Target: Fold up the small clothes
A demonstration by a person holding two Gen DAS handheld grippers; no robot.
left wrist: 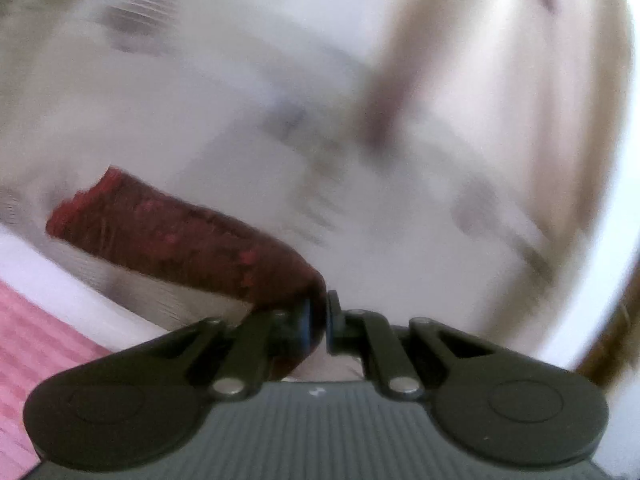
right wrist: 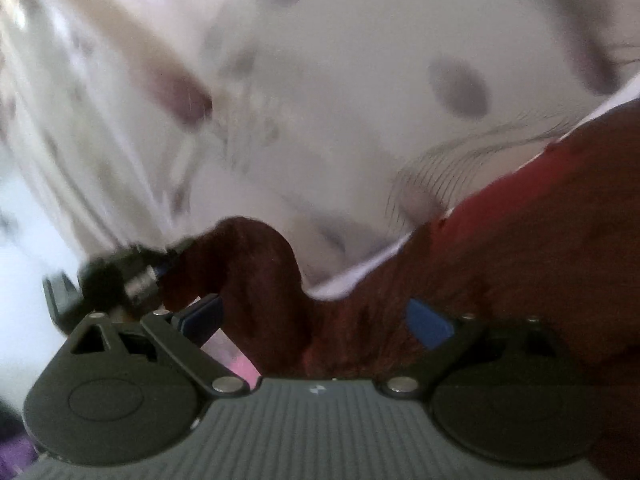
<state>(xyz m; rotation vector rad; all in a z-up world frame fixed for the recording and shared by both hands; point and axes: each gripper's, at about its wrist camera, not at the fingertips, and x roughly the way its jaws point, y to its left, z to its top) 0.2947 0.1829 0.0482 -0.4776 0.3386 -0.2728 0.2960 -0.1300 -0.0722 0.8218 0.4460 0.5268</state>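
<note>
Blurred views: the left gripper (left wrist: 319,320), jaws closed, pinches a dark red garment (left wrist: 176,232) aloft. The right gripper (right wrist: 316,316) gapes around its cloth, gripping nothing. Folding looks barely begun.

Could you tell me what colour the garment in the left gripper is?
Dark red garment, clearest in the left wrist view.
</note>
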